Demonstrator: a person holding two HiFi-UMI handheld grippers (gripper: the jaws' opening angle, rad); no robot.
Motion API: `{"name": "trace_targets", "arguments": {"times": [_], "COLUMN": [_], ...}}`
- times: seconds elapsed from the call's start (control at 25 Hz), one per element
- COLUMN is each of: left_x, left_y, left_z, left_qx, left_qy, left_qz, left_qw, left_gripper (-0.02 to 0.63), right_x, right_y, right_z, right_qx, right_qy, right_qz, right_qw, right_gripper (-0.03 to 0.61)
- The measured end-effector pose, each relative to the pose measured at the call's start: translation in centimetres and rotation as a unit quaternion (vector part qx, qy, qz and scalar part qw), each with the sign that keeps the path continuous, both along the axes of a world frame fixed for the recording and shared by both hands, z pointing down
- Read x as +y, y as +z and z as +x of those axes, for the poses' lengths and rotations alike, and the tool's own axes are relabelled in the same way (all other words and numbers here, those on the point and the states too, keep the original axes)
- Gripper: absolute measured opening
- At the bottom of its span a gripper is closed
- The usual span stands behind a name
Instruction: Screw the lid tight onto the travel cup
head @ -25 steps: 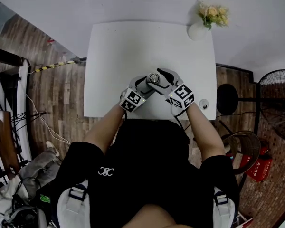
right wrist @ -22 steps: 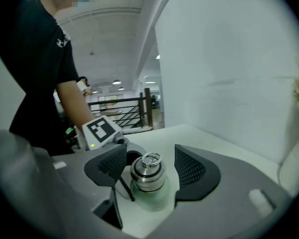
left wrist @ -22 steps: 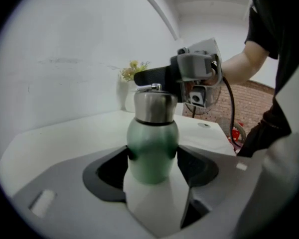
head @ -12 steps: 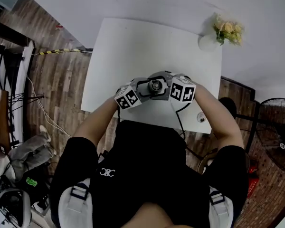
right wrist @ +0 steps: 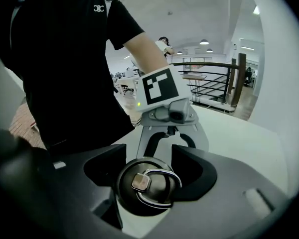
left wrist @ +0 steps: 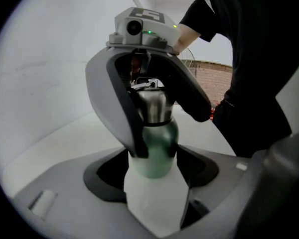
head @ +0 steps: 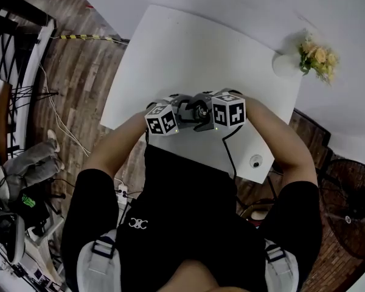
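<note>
A green travel cup [left wrist: 158,146] with a steel lid [left wrist: 150,103] is held up over the near edge of the white table [head: 170,53]. My left gripper [left wrist: 154,185] is shut on the cup's green body, its white pad against the wall. My right gripper [right wrist: 150,190] stands open, its jaws on either side of the lid [right wrist: 149,183], whose ring handle faces that camera. In the head view the left gripper [head: 185,112] and right gripper [head: 204,111] meet at the lid [head: 198,109], cubes side by side.
A white vase of yellow flowers [head: 290,62] stands at the table's far right corner. A small round object [head: 255,161] lies near the front right edge. Railings [head: 6,53] are at the left and a floor fan [head: 353,212] at the right.
The right gripper has swung round the lid, and its cube now stands square beside the left one. Both grippers stay at the cup. The head camera has tilted.
</note>
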State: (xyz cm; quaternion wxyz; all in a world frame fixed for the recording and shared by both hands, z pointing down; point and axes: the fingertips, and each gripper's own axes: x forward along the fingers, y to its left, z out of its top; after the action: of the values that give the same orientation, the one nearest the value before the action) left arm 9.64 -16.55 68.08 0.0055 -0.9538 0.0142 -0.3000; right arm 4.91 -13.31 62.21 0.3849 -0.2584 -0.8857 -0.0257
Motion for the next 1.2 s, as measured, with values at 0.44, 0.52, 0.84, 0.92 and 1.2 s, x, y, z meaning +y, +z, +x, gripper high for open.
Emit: {"name": "trace_targets", "arguments": {"times": [0.44, 0.52, 0.84, 0.92, 1.2], "left_x": [0.1, 0.0, 0.1, 0.1, 0.1], "left_y": [0.1, 0.3, 0.9, 1.1, 1.4], "left_z": [-0.2, -0.1, 0.2, 0.1, 0.3], "left_qx": [0.001, 0.002, 0.010, 0.016, 0.029], "left_qy": [-0.019, -0.026, -0.058, -0.073, -0.108], "left_qz": [-0.001, 0.001, -0.007, -0.013, -0.016], "left_qw": [0.9998, 0.9997, 0.9983, 0.9971, 0.9936], "left_gripper": [0.354, 0.354, 0.354, 0.353, 0.351], "right_x": [-0.4, -0.7, -2.4, -2.9, -4.5], "right_y": [-0.3, -0.4, -1.9, -2.1, -2.5], "right_z": [-0.5, -0.6, -1.0, -1.1, -0.9], "right_qx": [-0.075, -0.088, -0.134, -0.146, -0.187], "right_qy": [0.059, 0.086, 0.214, 0.249, 0.361], "right_qz": [-0.006, -0.005, 0.014, 0.019, 0.046], "right_qw": [0.995, 0.992, 0.968, 0.957, 0.913], "right_gripper": [0.256, 0.256, 0.256, 0.256, 0.258]}}
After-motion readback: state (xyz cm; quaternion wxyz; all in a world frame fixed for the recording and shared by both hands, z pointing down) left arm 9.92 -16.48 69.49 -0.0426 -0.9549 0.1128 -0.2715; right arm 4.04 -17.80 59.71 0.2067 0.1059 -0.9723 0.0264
